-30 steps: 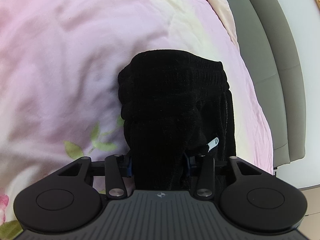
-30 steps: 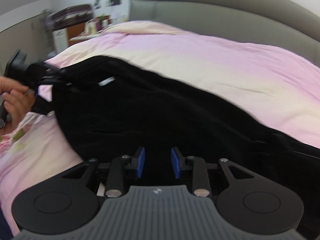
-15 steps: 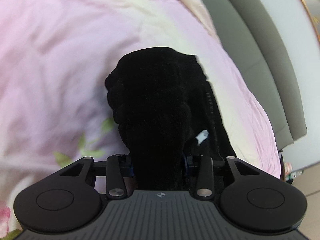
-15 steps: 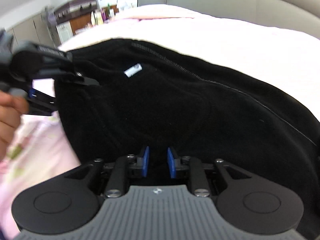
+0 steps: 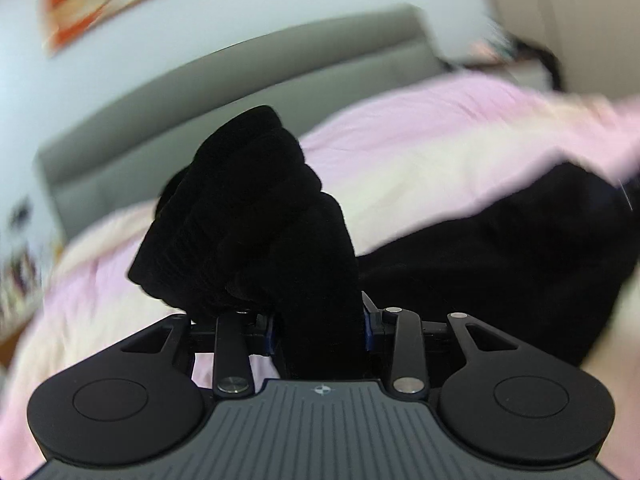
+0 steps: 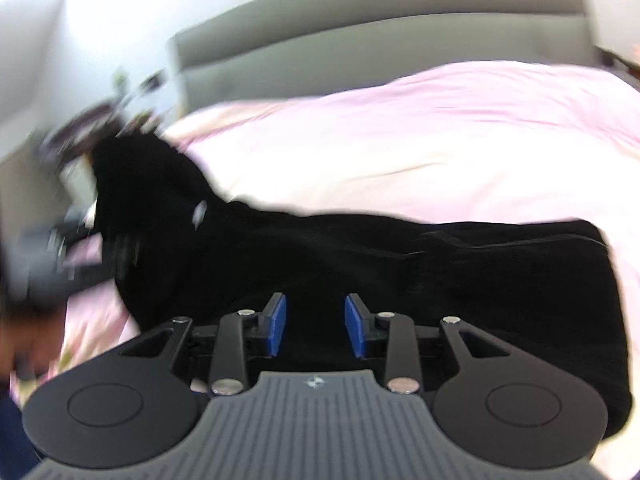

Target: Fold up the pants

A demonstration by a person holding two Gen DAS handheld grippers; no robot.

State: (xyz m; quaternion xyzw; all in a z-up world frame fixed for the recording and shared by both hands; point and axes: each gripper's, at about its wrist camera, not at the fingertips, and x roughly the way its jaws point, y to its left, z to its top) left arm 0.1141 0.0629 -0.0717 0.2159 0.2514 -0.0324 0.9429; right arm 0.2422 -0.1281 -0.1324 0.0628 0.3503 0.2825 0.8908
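The black pants (image 6: 400, 264) lie across the pink bedcover, stretching from the left to the right of the right wrist view. My left gripper (image 5: 318, 332) is shut on a bunched end of the black pants (image 5: 256, 208), which stands up above the jaws. The rest of the garment trails off to the right in the left wrist view. My right gripper (image 6: 315, 326) is open, its blue pads (image 6: 276, 326) apart just above the pants, holding nothing. The left gripper shows blurred at the far left of the right wrist view (image 6: 44, 256).
The pink and cream bedcover (image 6: 440, 140) covers the bed. A grey padded headboard (image 6: 380, 28) runs along the back. Blurred furniture (image 6: 120, 100) stands at the left beyond the bed. A framed picture (image 5: 120, 4) hangs on the wall.
My left gripper has swung round with the pants end, now facing the headboard. My right gripper has opened wider and the pants have spread out to the right.
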